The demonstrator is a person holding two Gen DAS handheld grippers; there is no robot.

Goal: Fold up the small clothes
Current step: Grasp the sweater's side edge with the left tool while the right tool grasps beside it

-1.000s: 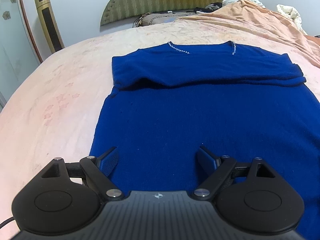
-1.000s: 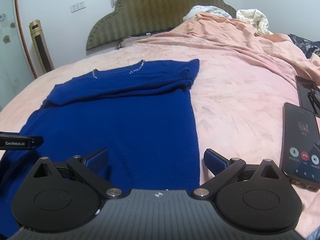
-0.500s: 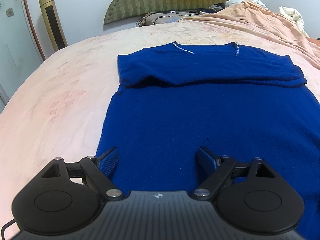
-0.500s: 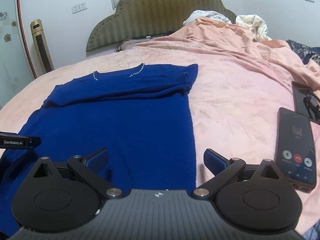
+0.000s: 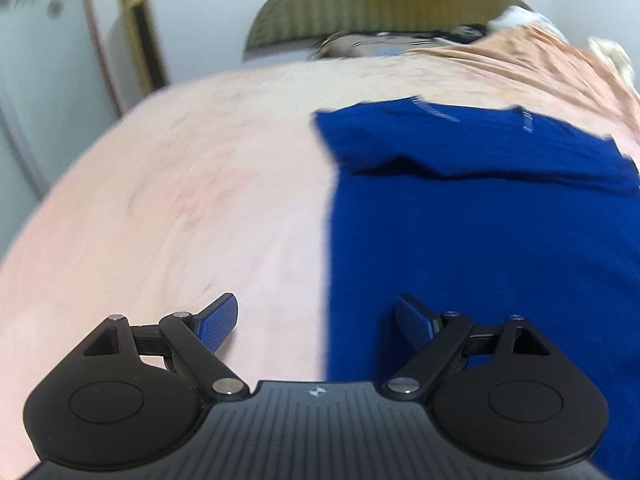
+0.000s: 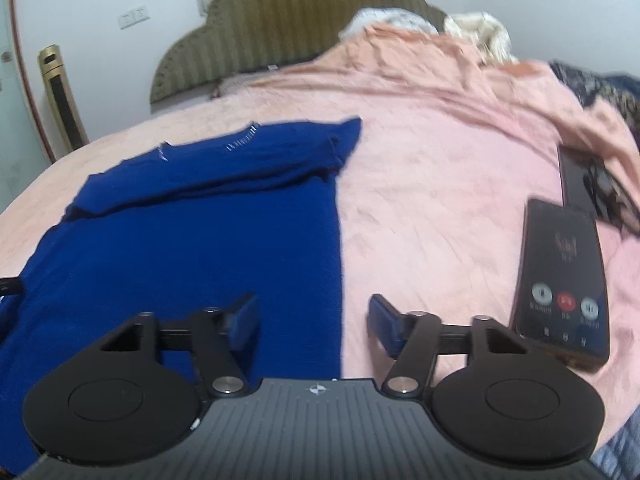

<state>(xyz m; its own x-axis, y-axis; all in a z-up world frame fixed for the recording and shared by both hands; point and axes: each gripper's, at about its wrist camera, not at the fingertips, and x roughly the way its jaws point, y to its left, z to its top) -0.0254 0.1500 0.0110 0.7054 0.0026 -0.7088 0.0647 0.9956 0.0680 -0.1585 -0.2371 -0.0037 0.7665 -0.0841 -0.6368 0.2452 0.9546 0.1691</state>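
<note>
Folding the blue top up from its near hem looks like the step in hand: it lies flat on the pink bed, sleeves already turned in across the chest. The right tongs have just been closing astride its right edge but have not yet pinched cloth, while the left tongs are spread wide and empty over its left edge. Both should nip only the hem corners and lift together, keeping clear of the phone nearby.
</note>
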